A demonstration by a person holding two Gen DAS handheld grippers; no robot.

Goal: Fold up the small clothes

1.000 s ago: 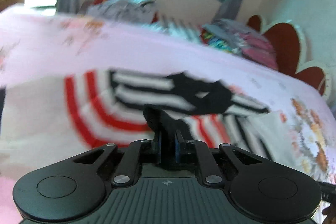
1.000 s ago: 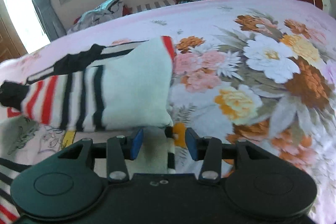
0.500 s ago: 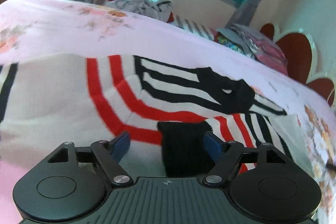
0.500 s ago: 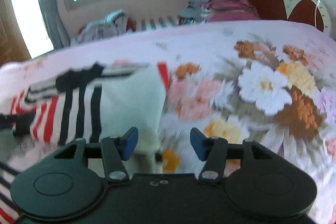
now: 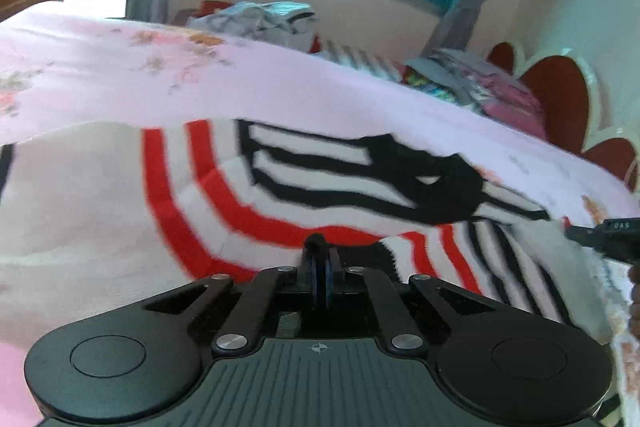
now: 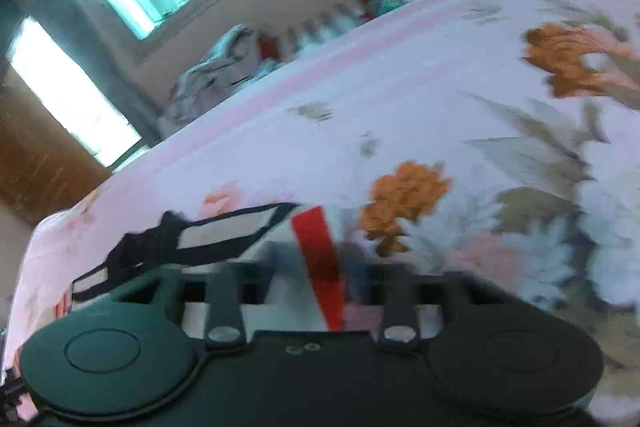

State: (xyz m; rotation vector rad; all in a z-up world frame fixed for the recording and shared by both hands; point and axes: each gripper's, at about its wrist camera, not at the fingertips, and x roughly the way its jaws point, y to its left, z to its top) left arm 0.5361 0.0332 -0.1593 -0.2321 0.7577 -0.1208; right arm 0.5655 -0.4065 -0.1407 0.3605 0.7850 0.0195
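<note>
Left gripper (image 5: 320, 267) jaws are pressed together on a black fold of the striped garment (image 5: 280, 187), low centre of the left wrist view; the pinch looks thin, only a nub of cloth shows above the pads. Right gripper (image 6: 308, 267) jaws have just been closing, with the garment's white panel and red edge band (image 6: 318, 259) between them; the right view is too smeared to say whether the pads actually press the cloth, so grip state there is unclear. The garment lies spread on the floral bedsheet (image 6: 460, 99), filling the middle of the left view and sitting lower left in the right view. Risks: the left pinch may slip off if the fold is pulled hard, since so little fabric is caught; the right side may grab only the top layer or miss the edge because it is closing mid-sweep, giving a skewed fold; either gripper could also nip the bedsheet along with the cloth. Hard to read: right fingertips are blurred, the garment's near edge is hidden under both gripper bodies, and its left end runs off frame. A dark tool tip (image 5: 604, 233) at the right edge of the left view is likely the other gripper, cut off.
</note>
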